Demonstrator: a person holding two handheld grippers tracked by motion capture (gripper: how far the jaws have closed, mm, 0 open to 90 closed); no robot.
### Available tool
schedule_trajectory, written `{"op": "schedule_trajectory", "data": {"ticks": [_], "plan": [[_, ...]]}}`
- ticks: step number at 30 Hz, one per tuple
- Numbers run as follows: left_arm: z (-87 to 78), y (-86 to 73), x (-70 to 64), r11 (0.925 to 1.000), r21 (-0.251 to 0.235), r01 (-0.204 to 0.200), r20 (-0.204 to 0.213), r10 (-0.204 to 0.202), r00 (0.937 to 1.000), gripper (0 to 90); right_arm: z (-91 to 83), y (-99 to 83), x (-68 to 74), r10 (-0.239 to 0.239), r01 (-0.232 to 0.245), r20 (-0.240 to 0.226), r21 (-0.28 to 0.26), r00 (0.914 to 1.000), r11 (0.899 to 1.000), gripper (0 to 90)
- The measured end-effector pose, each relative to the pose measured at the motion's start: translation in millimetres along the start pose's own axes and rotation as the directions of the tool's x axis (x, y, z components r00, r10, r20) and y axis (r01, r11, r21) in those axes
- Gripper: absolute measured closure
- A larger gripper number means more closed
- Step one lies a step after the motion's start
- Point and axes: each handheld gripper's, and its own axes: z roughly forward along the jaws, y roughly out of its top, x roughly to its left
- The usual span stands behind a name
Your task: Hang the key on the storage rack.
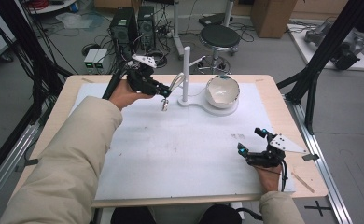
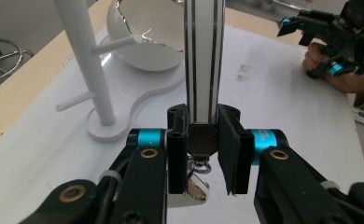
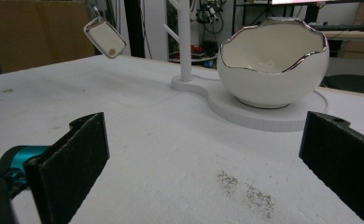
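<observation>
My left gripper (image 1: pixel 164 94) is shut on the metal clasp (image 2: pixel 202 138) of a white strap (image 2: pixel 203 56) with dark lines, held above the white mat. A small silver-rimmed tag (image 1: pixel 164 105) dangles from the clasp; the tag (image 3: pixel 104 38) hangs in the air left of the stand. The strap (image 1: pixel 175 82) loops up toward a white peg stand (image 1: pixel 186 65). On the stand's base sits a white egg-shaped bowl (image 1: pixel 222 91) with a jagged silver rim. My right gripper (image 1: pixel 250 140) rests open at the mat's near right, its pads (image 3: pixel 84 156) wide apart with nothing between them.
The peg stand (image 2: pixel 89 70) and bowl (image 2: pixel 145 42) share one white base (image 3: pixel 264 119) at the far middle of the table. The wooden table edge (image 1: pixel 306 186) borders the white mat (image 1: pixel 171 154). A stool (image 1: pixel 220 36) and computer towers (image 1: pixel 131 25) stand beyond.
</observation>
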Motion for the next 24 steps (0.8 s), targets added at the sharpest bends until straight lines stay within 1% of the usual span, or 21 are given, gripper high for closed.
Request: {"op": "schedule_trajectory", "data": {"ticks": [2,4,5,6,10,11,12,14,15,17,18,19,21,23,24], "plan": [[4.5,0.7,0.7,1.0000,0.001,0.006,0.004,-0.006,1.0000,74.2,0.2,0.0,-0.9,-0.010,0.010,0.003,-0.005,1.0000,1.000,0.6],[8.9,1.0,1.9,0.9999,0.001,0.014,0.010,-0.014,0.9999,74.2,0.0,0.0,0.0,0.000,0.000,0.000,0.001,1.0000,1.000,0.6],[11.6,1.3,2.7,0.9999,0.000,0.017,0.007,-0.017,0.9998,74.2,0.1,-0.1,-0.1,-0.002,0.002,0.001,-0.001,1.0000,1.000,0.6],[13.8,1.3,2.7,0.9995,-0.007,0.030,0.013,-0.030,0.9995,74.2,0.2,-0.1,-0.1,-0.005,0.005,0.003,-0.002,1.0000,1.000,0.6],[25.4,1.2,6.3,0.9994,0.009,0.034,0.022,-0.034,0.9992,74.2,0.1,-0.1,-0.1,-0.003,0.003,0.002,-0.001,1.0000,1.000,0.6],[27.5,0.8,7.5,0.9992,0.014,0.037,0.023,-0.037,0.9990,74.2,0.1,-0.1,-0.1,-0.003,0.003,0.001,-0.001,1.0000,1.000,0.6],[29.4,0.2,8.2,0.9987,0.012,0.049,0.026,-0.049,0.9984,74.2,0.1,-0.1,0.0,-0.004,0.004,0.004,-0.002,1.0000,1.000,0.6],[33.7,-1.4,11.0,0.9980,0.011,0.062,0.022,-0.063,0.9978,74.2,0.2,-0.1,0.0,-0.004,0.004,0.003,-0.002,1.0000,1.000,0.6],[34.5,-1.9,12.7,0.9980,0.018,0.060,0.024,-0.061,0.9979,74.2,0.0,0.0,0.0,0.000,0.000,0.001,0.000,1.0000,1.000,0.6],[37.6,-3.4,15.0,0.9969,0.019,0.077,0.020,-0.077,0.9968,74.2,0.0,0.0,-0.1,0.000,0.000,0.000,0.000,1.0000,1.000,0.6],[39.3,-4.3,16.9,0.9962,0.021,0.085,0.024,-0.085,0.9961,74.2,0.0,0.0,0.0,0.000,0.000,0.000,0.001,1.0000,1.000,0.6],[40.7,-4.4,17.9,0.9961,0.029,0.083,0.017,-0.084,0.9964,74.2,0.1,0.0,-0.5,-0.005,0.005,0.001,-0.002,1.0000,1.000,0.6],[44.4,-5.1,19.1,0.9955,0.029,0.090,0.017,-0.090,0.9958,74.2,0.0,-0.1,-0.2,-0.001,0.001,0.000,0.000,1.0000,1.000,0.6],[47.1,-6.0,21.5,0.9951,0.029,0.094,0.014,-0.095,0.9954,74.2,0.0,0.0,-0.8,-0.006,0.006,0.004,-0.003,1.0000,1.000,0.6],[47.9,-6.2,22.0,0.9942,0.029,0.103,0.010,-0.104,0.9946,74.2,0.0,0.0,-0.5,-0.004,0.004,0.001,-0.002,1.0000,1.000,0.6]]}}
